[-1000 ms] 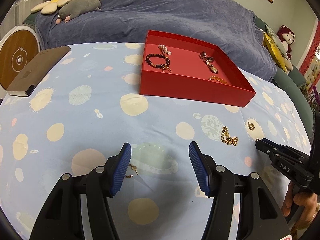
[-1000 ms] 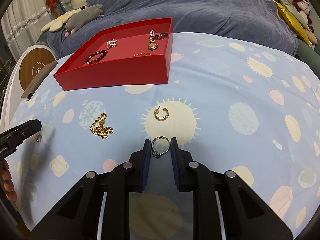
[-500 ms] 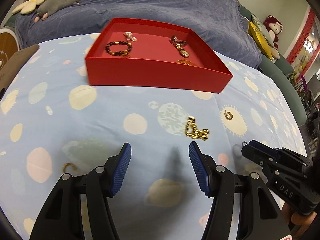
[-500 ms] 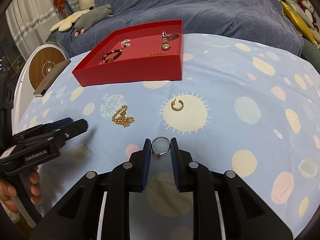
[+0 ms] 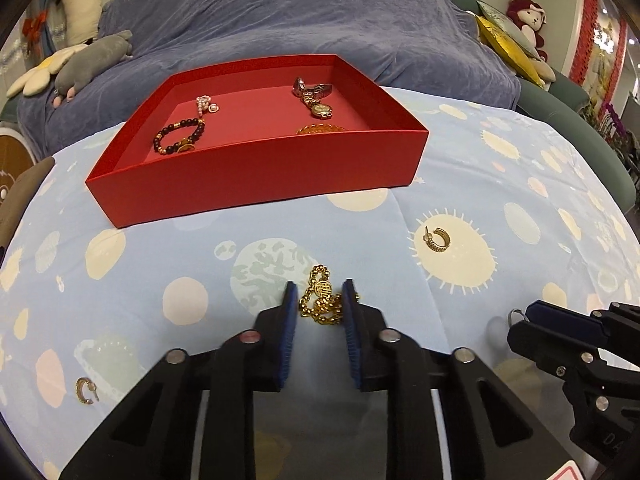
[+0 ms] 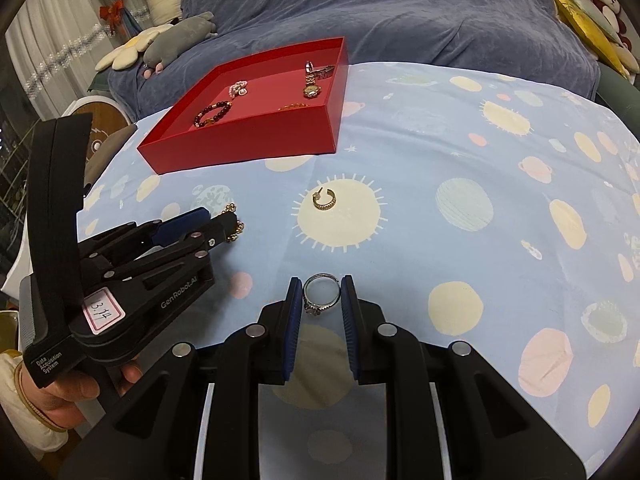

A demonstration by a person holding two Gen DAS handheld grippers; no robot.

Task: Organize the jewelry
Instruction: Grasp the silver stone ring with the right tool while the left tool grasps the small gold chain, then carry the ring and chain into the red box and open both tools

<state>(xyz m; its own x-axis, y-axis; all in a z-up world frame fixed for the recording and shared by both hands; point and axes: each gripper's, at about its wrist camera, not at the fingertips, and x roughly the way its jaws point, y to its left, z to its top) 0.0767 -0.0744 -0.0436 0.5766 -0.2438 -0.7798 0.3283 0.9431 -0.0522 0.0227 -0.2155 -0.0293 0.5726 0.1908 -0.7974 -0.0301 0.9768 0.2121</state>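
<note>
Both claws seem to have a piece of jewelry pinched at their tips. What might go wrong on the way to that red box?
The left claw is closing on a loose heap of gold bead chain; a dangling loop could slip out or snag.

The right claw pinches the thin silver ring only at its tips, so it could twist free and fall.

Both must clear the near wall of the red cardboard tray.

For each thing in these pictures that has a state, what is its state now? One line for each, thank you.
left gripper: jaws closing around the gold chain, which lies between them.
gold chain: bunched on the cloth.
right gripper: shut on the silver ring.
silver ring: held between the jaws.
red box: open, no lid, jewelry inside.
hoop earring: loose on the cloth, outside the box.
small earring: loose on the cloth, outside the box.
</note>
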